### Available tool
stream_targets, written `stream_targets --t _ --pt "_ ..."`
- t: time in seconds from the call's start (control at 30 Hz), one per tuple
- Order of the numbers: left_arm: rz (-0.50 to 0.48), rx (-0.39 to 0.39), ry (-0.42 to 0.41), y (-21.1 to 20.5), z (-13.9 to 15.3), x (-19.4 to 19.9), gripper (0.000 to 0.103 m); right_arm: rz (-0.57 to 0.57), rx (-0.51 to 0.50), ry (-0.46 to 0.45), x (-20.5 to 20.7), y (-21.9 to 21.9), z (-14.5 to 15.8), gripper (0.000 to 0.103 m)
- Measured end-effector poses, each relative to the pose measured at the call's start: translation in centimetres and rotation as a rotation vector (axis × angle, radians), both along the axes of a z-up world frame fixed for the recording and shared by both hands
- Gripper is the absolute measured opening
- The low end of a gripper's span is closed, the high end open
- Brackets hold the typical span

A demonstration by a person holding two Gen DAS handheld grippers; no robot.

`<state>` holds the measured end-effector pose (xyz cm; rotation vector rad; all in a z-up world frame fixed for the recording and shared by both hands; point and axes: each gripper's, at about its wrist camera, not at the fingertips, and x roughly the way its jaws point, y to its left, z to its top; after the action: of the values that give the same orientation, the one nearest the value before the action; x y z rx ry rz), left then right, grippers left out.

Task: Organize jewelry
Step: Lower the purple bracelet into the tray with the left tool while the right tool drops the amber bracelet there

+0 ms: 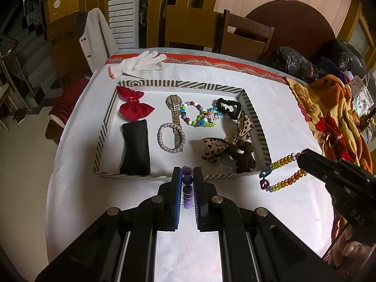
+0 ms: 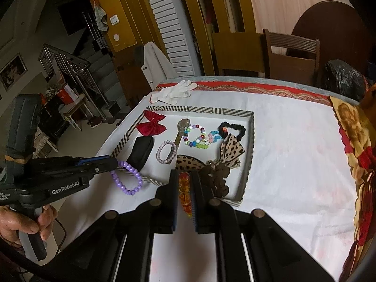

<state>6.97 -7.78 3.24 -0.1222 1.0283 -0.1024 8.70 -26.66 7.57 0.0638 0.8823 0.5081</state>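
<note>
Jewelry lies mostly in a shallow tray (image 1: 255, 119) with a striped black-and-white rim, set on a table under a white cloth (image 1: 293, 122). Two pieces are off the tray and in the air near its front edge. A purple bead bracelet (image 2: 128, 178) is pinched between the jaws of the left gripper (image 1: 187, 176), its loop dangling over the front left corner of the tray in the right wrist view. A rainbow bead bracelet (image 1: 280, 172) with clear yellow, orange and red beads is clamped in the right gripper (image 2: 184, 183), hanging just beside the tray's front right corner in the left wrist view. Both pairs of jaws are pressed close on the beads.

Inside the tray, a red velvet bow (image 1: 134, 105) sits at the far left with a black pouch (image 1: 136, 148) in front of it. Toward the middle lie a gold watch (image 1: 175, 111) and a pale beaded bangle (image 1: 171, 140) that overlap. To the right is a tangle of multicoloured bead bracelets (image 1: 199, 115), then a black scrunchie (image 1: 229, 108) in the far right corner. A leopard-print bow (image 1: 218, 148) and a brown scrunchie (image 1: 245, 157) fill the near right part.

Beyond the tray, a white glove (image 1: 141, 63) lies at the table's far edge. An orange patterned blanket (image 1: 329, 117) is heaped at the right. A hand (image 2: 23, 223) grips the left tool's handle.
</note>
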Motion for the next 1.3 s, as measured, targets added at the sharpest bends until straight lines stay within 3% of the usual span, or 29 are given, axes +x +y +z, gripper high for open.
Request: stream_targets --t 0.53,0.63,0.77,1.0,1.3 --pt "0.003 -0.053 0.036 0.8 -1.1 5.7 0.022 0.000 -0.018 0.009 4.3 2.4 -0.1 0.009" --pt "0.011 -0.101 0.065 1.1 -2.6 6.8 0.022 -0.002 -0.015 0.018 5.4 3.1 -0.3 0.009" --pt "0.044 -0.107 0.120 2.4 -5.4 7.1 0.022 0.006 -0.011 0.036 7.0 4.3 -0.8 0.009" --pt "0.123 -0.115 0.195 6.0 -8.9 6.5 0.022 0.076 -0.006 0.071 9.8 8.0 -1.8 0.009" --pt "0.147 -0.145 0.195 6.7 -9.3 6.7 0.022 0.209 0.090 0.156 14.3 14.1 -4.3 0.009"
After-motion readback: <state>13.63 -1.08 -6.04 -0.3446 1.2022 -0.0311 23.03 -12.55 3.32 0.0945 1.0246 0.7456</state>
